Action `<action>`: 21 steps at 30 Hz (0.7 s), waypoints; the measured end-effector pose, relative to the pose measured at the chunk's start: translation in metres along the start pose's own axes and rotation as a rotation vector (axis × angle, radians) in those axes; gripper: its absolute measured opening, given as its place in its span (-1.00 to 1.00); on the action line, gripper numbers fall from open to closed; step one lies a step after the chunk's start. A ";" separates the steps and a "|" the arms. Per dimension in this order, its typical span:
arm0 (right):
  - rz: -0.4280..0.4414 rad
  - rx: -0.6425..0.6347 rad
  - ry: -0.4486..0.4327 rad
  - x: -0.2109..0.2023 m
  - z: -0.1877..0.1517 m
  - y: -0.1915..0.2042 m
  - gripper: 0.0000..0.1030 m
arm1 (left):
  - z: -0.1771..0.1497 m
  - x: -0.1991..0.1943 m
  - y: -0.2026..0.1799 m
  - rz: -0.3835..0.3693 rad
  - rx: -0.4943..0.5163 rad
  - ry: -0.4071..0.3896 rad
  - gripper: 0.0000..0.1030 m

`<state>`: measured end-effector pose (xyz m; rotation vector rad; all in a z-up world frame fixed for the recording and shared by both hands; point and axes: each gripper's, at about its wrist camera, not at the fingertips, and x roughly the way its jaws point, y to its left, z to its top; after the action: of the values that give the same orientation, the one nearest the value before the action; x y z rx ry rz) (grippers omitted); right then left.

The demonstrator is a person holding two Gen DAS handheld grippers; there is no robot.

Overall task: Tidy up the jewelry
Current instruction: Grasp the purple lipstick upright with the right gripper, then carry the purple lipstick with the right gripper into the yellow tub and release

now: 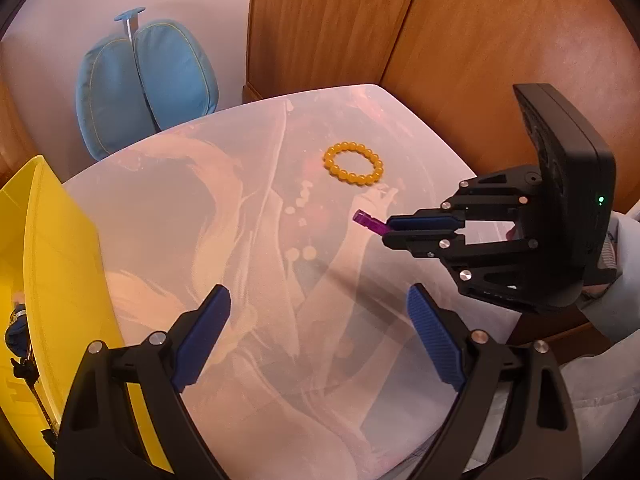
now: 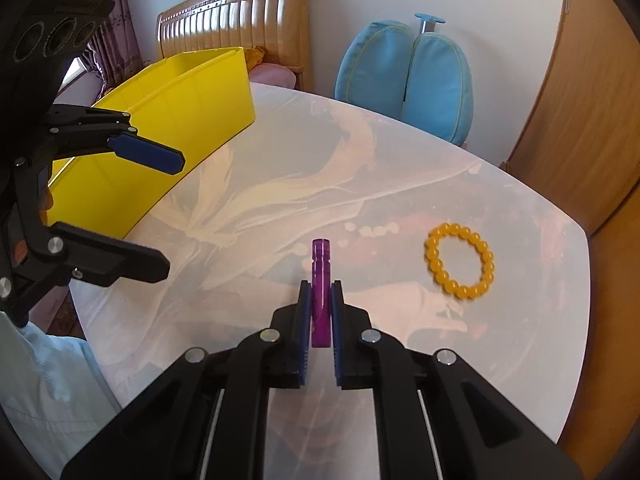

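Your right gripper (image 2: 320,300) is clamped tight on a slim purple translucent piece (image 2: 321,280), likely a hair clip or bar; its blue pads pinch the near half and the far half sticks out past the fingertips. From the left wrist view the piece appears clear of the table (image 1: 280,360), though the gap is hard to judge. Your left gripper (image 1: 316,320) stands wide open with nothing between its pads, hovering over the near part of the table just beside the yellow bin (image 2: 180,92). The bin sits at the far-left edge of the table; from the left wrist view some dark items with a metallic glint lie at its bottom (image 1: 18,332), too blurred to name, so I judge part of the sorting is already done. Still left, by my reading: carry the purple piece over to the bin and let it go, then fetch the amber bead bracelet (image 2: 460,266), which lies flat and untouched on the far-right part of the table, well apart from both grippers. No other loose jewelry shows on the table. No brand, label or writing is readable anywhere; the only marking is a small green light on the right gripper's housing (image 1: 601,199).
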<state>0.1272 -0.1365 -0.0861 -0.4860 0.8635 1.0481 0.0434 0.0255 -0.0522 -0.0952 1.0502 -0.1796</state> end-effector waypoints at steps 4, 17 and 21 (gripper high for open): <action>-0.029 0.029 -0.019 -0.023 -0.014 0.001 -0.79 | -0.003 -0.008 -0.018 0.007 0.025 -0.018 0.70; 0.041 -0.001 -0.240 -0.097 0.012 0.058 -0.79 | -0.026 -0.092 0.007 0.169 -0.057 -0.093 0.70; 0.073 -0.025 -0.257 -0.095 0.032 0.087 -0.79 | -0.036 -0.115 0.035 0.210 -0.061 -0.126 0.70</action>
<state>0.0398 -0.1273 0.0133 -0.3337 0.6447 1.1609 -0.0399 0.0821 0.0227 -0.0503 0.9328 0.0488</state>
